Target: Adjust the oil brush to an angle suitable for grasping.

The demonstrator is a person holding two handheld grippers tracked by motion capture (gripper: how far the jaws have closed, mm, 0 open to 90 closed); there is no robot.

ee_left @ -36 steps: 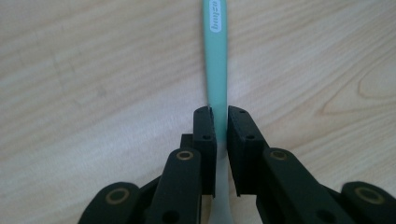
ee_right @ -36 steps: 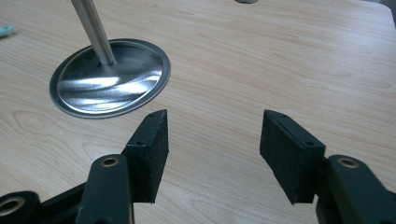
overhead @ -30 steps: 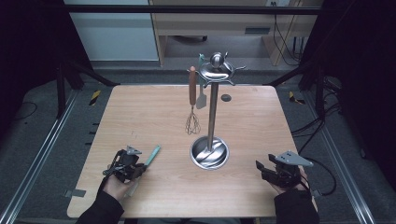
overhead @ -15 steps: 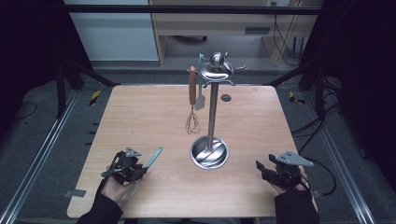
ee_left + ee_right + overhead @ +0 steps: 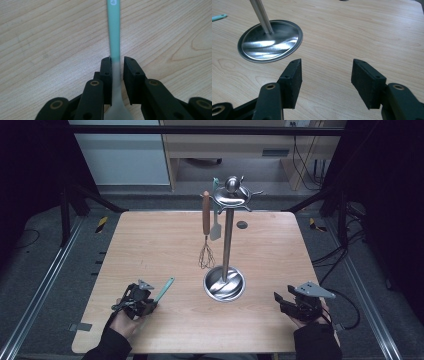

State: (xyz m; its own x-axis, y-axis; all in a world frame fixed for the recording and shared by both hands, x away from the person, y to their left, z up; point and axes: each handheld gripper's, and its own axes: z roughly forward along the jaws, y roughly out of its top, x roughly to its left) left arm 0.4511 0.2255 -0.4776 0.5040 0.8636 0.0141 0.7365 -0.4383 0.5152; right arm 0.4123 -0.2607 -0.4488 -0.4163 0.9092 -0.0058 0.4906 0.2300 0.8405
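A spatula with a teal handle (image 5: 165, 288) (image 5: 114, 30) and a whitish blade end lies low over the wooden table (image 5: 150, 240). My left gripper (image 5: 149, 299) (image 5: 117, 61) is shut on its neck, with the handle pointing away from the jaws. At the front right my right gripper (image 5: 278, 299) (image 5: 325, 72) is open and holds nothing. It rests just right of the steel utensil stand's round base (image 5: 224, 284) (image 5: 270, 42). The teal handle tip (image 5: 218, 17) shows at the far left of the right gripper view.
From the stand's top ring (image 5: 231, 195) hang a wire whisk (image 5: 205, 255) with a wooden handle and a grey spatula (image 5: 215, 229). A small dark disc (image 5: 242, 225) lies on the table behind the stand. Metal rails run along both table sides.
The teal handle has swung slightly to the right in my left gripper. Both hands have stayed in place.
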